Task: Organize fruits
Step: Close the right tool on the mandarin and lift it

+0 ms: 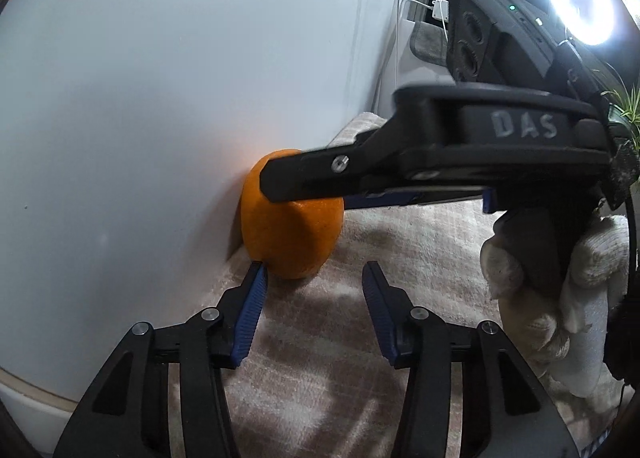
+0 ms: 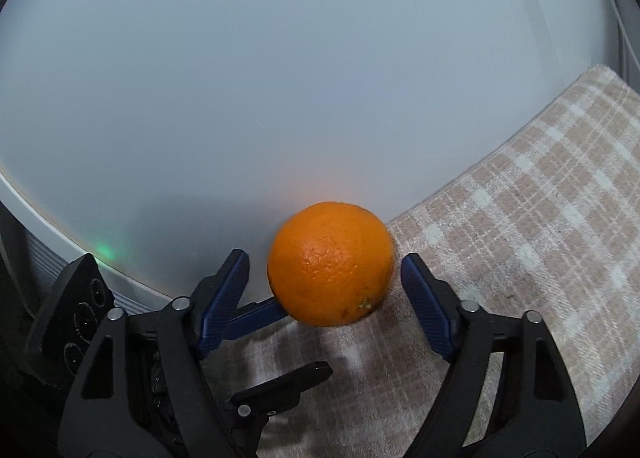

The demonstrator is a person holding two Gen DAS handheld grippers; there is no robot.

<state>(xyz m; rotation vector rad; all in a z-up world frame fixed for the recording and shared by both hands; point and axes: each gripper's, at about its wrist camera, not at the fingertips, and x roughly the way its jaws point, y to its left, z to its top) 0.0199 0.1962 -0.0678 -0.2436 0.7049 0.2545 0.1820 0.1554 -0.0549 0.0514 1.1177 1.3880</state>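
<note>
Right wrist view: orange (image 2: 330, 264) sits between right gripper's (image 2: 326, 298) open, untouching fingers.

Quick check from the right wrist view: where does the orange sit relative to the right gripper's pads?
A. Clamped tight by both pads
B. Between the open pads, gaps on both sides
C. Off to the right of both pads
B: the orange sits between the right gripper pads, with visible gaps on both sides.
</note>
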